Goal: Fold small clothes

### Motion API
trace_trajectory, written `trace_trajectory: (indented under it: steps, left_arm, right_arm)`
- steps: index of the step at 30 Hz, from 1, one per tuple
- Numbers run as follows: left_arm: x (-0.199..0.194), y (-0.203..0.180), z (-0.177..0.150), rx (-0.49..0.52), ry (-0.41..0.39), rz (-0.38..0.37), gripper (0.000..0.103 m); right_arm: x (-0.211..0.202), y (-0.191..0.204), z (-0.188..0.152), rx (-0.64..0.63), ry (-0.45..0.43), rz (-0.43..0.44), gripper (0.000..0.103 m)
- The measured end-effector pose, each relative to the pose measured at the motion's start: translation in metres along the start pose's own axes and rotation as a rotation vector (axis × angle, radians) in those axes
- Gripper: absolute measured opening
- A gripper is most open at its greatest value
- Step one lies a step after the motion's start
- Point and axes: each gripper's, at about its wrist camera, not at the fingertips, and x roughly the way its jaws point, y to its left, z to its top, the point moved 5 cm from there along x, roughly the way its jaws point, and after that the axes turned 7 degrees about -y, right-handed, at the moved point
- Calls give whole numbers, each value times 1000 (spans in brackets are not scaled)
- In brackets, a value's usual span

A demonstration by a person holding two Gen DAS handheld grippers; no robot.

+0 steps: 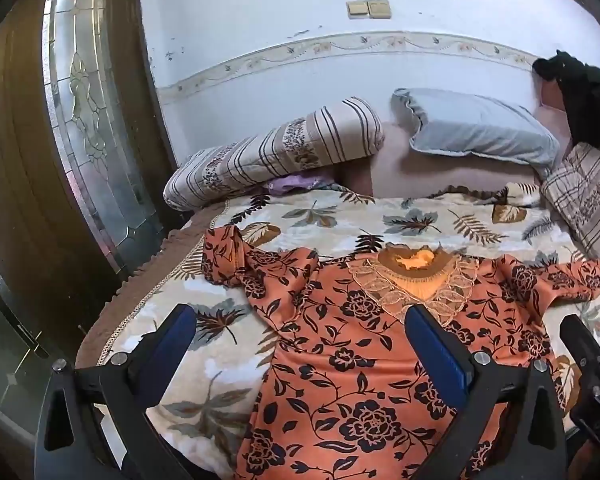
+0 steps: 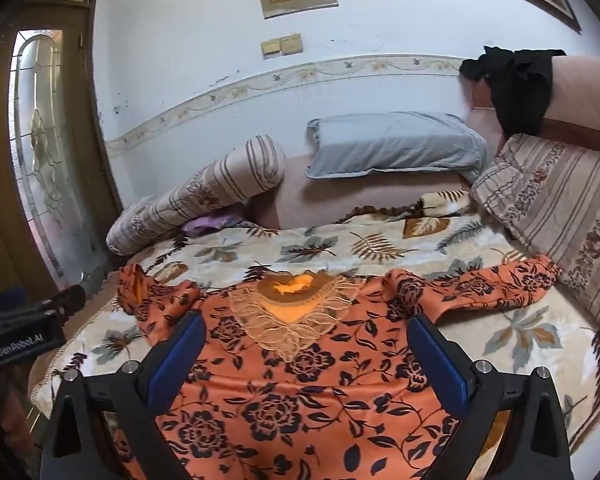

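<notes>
A: Orange floral garment point(image 1: 352, 360), spread face up on bed cover point(image 1: 340, 216). Neckline with lace yoke point(image 1: 412, 280) at far end, hem toward cameras; long axis running straight away from both sets of jaws.

B: Position relative to jaws?

A: Directly below and ahead. Left gripper point(image 1: 300, 344) over garment's left edge: one blue pad above bare cover, the other above cloth beside yoke. Right gripper point(image 2: 306, 354) centred over the body, both pads above cloth. Jaws of each spread wide, nothing between them, no cloth pinched.

B: Nearer hand for each sleeve?

A: Left sleeve point(image 1: 228, 256), bunched and curled up toward bed edge, closer to left gripper. Right sleeve point(image 2: 480, 284), laid out flat toward striped cushion point(image 2: 560, 208), closer to right gripper. Probably a sleeve-inward fold first, across the long axis; a judgement only.

B: Surroundings?

A: Beyond neckline, open leaf-print cover, then striped bolster point(image 1: 276, 152) at left with a purple cloth point(image 1: 296, 184) tucked under it, grey pillow point(image 1: 476, 128) at centre, black garment point(image 2: 516, 80) draped over headboard at right. Glass-panelled door point(image 1: 96, 112) past the bed's left edge.

B: Obstacles?

A: None on the garment. Right sleeve tip near striped cushion, contact not discernible. Grippers close side by side, each visible at the margin of the other's view; risk of collision on inward folds.
</notes>
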Motion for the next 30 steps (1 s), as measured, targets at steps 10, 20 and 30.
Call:
trace_trajectory:
  steps: [10,20,30]
  left_arm:
    - [3,-6,1,10,-12,11,103]
    - [6,13,4,-20,-29,50,103]
    - [9,34,5,-49,-34,85,103]
  right_arm:
    - [-2,2,-3,-45,-45,-20,102]
    - [-8,9,1,-61,-66,-10,102]
    - [-6,19,-1,-85,-52,5,102]
